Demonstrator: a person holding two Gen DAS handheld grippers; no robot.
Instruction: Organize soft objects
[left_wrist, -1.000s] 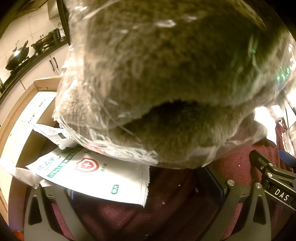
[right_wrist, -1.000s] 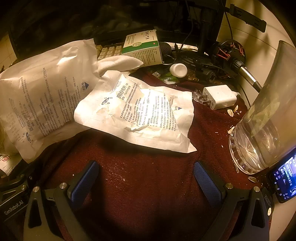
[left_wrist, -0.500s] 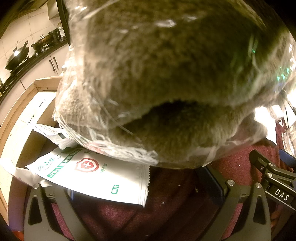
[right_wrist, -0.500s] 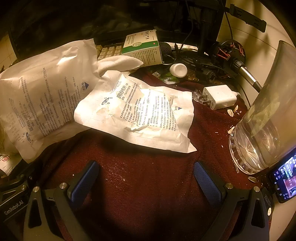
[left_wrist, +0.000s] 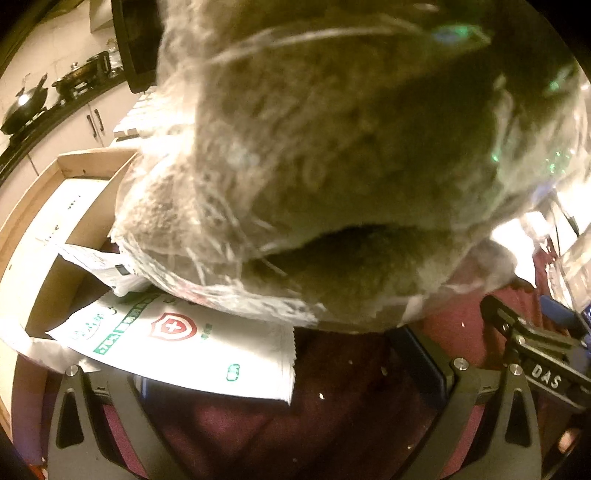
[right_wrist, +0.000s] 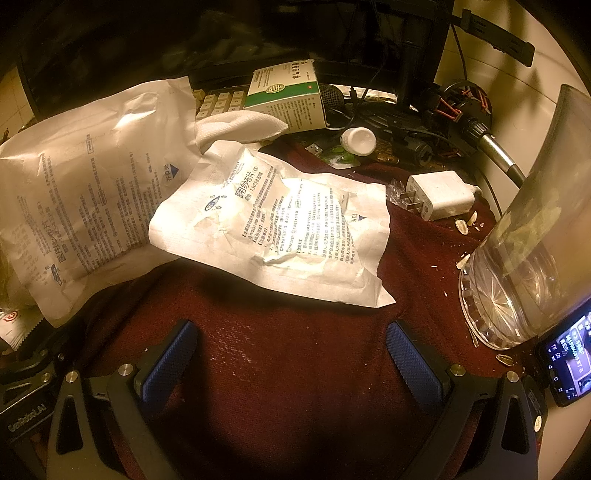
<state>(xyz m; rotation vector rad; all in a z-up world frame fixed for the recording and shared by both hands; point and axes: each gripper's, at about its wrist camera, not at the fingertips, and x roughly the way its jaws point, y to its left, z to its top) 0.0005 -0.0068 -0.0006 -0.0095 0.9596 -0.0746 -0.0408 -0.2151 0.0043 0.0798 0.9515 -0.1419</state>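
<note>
A fuzzy brown plush in a clear plastic bag (left_wrist: 332, 166) fills most of the left wrist view, close above my left gripper (left_wrist: 288, 369). The left jaws stand wide apart and grip nothing I can see. Under the plush lies a white sachet with a red shield and green print (left_wrist: 192, 343). My right gripper (right_wrist: 291, 354) is open and empty over the dark red cloth (right_wrist: 295, 369). Just beyond it lies a small white printed packet (right_wrist: 280, 225), with a larger white printed packet (right_wrist: 85, 192) to its left.
A cardboard box (left_wrist: 74, 206) holding white packets stands at the left. A glass vase (right_wrist: 528, 258), phone (right_wrist: 569, 362), white charger (right_wrist: 439, 195), green and white medicine box (right_wrist: 288, 96), white bottle (right_wrist: 358, 140), folded tissue (right_wrist: 240, 125) and cables crowd the right and back.
The bagged plush has shifted in the left wrist view and now looks blurred, showing more of the box and cabinets at left. The right gripper view is unchanged.
</note>
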